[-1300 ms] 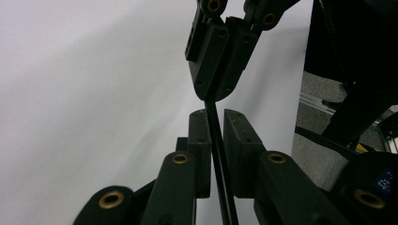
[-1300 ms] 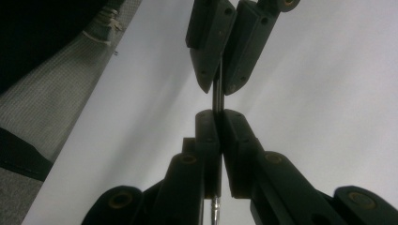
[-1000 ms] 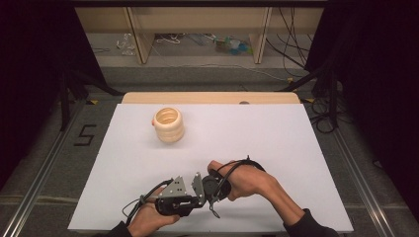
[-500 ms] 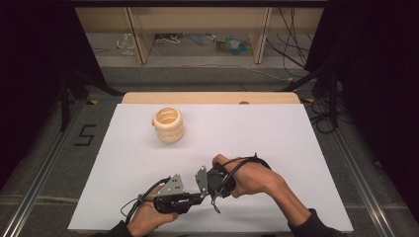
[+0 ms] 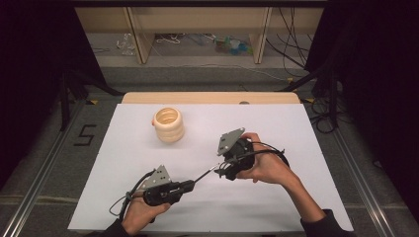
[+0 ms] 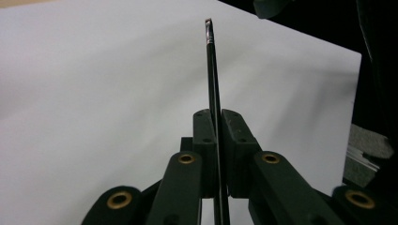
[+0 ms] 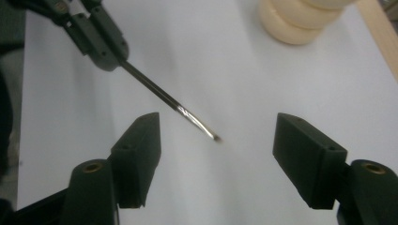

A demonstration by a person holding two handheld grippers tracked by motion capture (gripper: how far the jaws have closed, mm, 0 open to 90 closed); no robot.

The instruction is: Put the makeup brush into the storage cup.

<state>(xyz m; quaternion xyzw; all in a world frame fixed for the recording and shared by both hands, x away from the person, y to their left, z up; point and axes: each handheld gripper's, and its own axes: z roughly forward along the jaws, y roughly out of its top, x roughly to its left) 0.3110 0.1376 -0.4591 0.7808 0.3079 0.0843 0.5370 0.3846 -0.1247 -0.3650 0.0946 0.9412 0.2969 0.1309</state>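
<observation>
Presently: left gripper jaws clamp a thin brush, right gripper jaws just opened wide off its tip; handover step seemingly complete, next likely carrying it to the cream holder, upper left.

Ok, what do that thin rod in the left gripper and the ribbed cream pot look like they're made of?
Thin rod: dark slim shaft with a shiny silvery end that catches the light, so probably metal there; the dark part could be painted wood or plastic. Clamped in the left gripper.
Ribbed cream pot: matte, even cream surface with rounded stacked ribs, likely plastic or silicone, possibly unglazed ceramic.
</observation>
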